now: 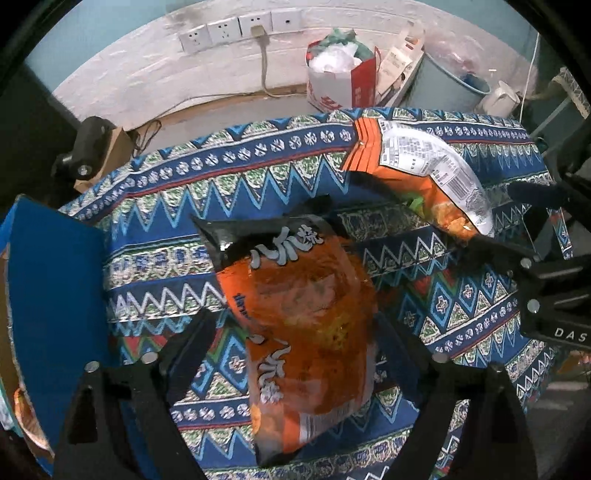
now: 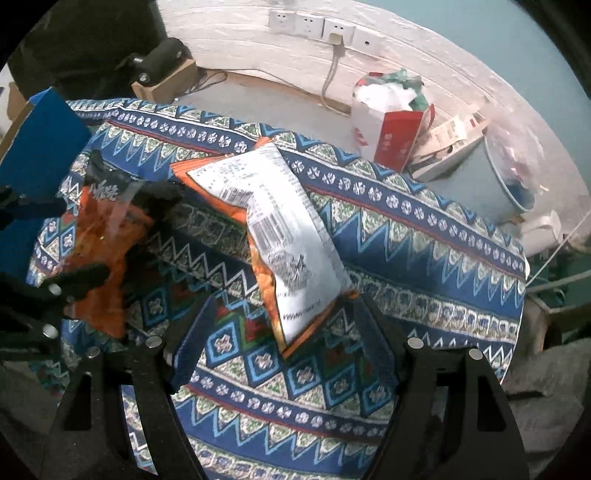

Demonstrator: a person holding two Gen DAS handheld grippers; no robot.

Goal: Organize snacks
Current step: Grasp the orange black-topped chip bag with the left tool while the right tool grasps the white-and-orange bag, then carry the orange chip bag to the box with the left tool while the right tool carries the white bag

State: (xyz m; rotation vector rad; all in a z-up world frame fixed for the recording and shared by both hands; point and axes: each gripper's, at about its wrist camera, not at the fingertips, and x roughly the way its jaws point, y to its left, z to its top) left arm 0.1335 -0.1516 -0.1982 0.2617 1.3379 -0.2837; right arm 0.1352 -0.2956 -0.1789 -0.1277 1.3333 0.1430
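An orange and black snack bag (image 1: 303, 317) lies on the patterned cloth (image 1: 166, 206) between the fingers of my left gripper (image 1: 295, 332), which is open around it. The same bag shows at the left of the right wrist view (image 2: 103, 236). A second orange snack bag with a white label side (image 2: 284, 236) lies on the cloth; its near corner sits between the fingers of my right gripper (image 2: 280, 325), which is open. That bag also shows at upper right in the left wrist view (image 1: 424, 166).
A blue box (image 1: 51, 295) stands at the table's left edge. Beyond the table on the floor stand a red and white paper bag (image 2: 384, 133), a blue bucket (image 2: 513, 181), a cardboard box (image 2: 166, 81) and a white wall with sockets (image 2: 317, 26).
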